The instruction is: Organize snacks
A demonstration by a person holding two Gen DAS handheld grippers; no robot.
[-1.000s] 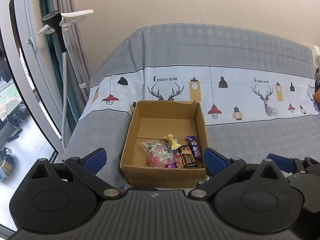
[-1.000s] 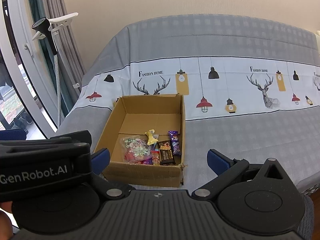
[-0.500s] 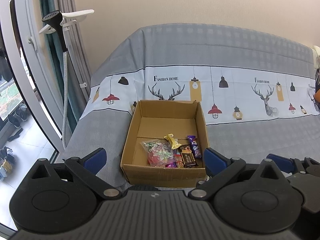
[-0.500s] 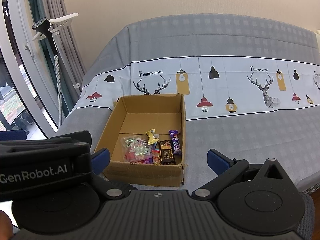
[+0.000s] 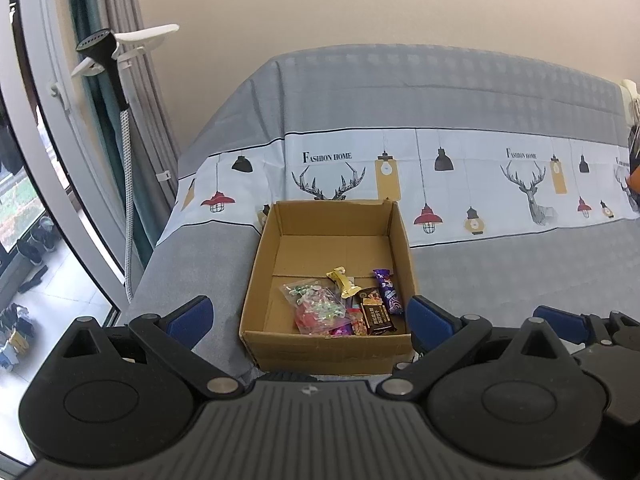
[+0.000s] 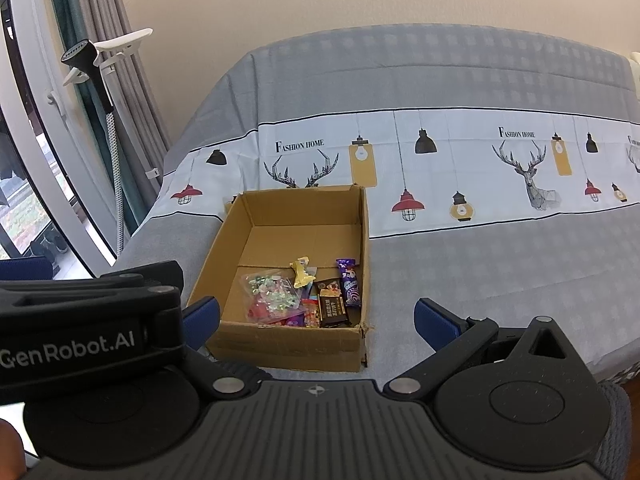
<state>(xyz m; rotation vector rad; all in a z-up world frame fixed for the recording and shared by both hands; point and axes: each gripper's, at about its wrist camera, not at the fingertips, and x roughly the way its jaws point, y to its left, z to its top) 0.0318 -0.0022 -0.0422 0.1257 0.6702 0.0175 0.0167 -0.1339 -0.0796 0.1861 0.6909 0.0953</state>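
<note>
A square cardboard box (image 5: 326,276) is set on a cloth-covered bed (image 5: 500,272). Crinkly wrapped snacks (image 5: 348,306) are heaped in its near right corner, just beyond the left claw (image 5: 308,316) and ahead-left of the right claw (image 6: 318,316). Both claws are spread apart, nothing gripped.

box top: cardboard box (image 5: 328,276) open upward, nothing over it
box far half: bare floor
box near half: snacks (image 5: 344,306) heaped against near wall
right of box: bare tablecloth (image 6: 500,264)
left: garment steamer pole (image 5: 124,184), curtain (image 6: 120,80) beside table edge
</note>
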